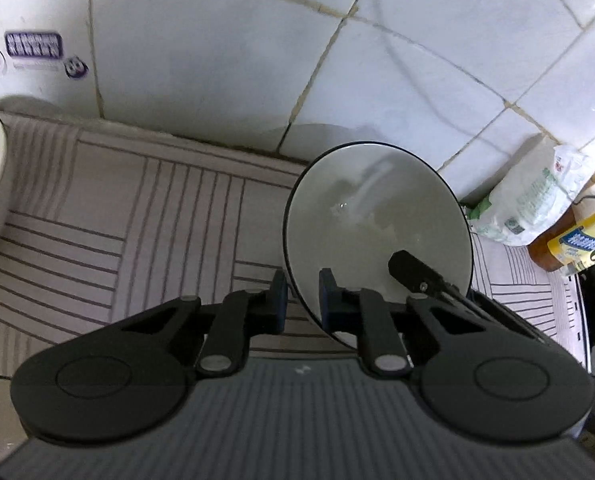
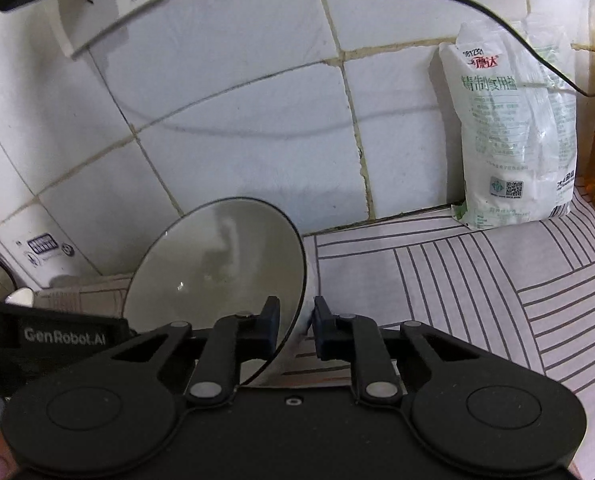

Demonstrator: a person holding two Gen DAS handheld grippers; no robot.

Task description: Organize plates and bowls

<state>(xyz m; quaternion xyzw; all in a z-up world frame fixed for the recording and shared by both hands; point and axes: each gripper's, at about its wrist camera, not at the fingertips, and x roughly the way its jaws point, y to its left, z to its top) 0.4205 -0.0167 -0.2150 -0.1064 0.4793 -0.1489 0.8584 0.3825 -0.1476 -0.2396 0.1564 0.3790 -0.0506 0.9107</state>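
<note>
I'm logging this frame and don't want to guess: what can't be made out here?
- Left wrist view: the bowl has its lower rim behind the left gripper fingers, so real contact is unclear.
- Right wrist view: the right gripper straddles the bowl's rim; clamping is unclear.
- Left wrist view: the bottle is cut off by the edge.
- Wall sticker: blurred.

both wrist views close, facing tiled wall (image 1: pixel 217 60); share bowl (image 1: pixel 377 216).

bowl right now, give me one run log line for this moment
bowl tilted on edge above striped mat | left gripper fingers straddle rim | right gripper fingers straddle rim | salt bag against tiled wall
</note>
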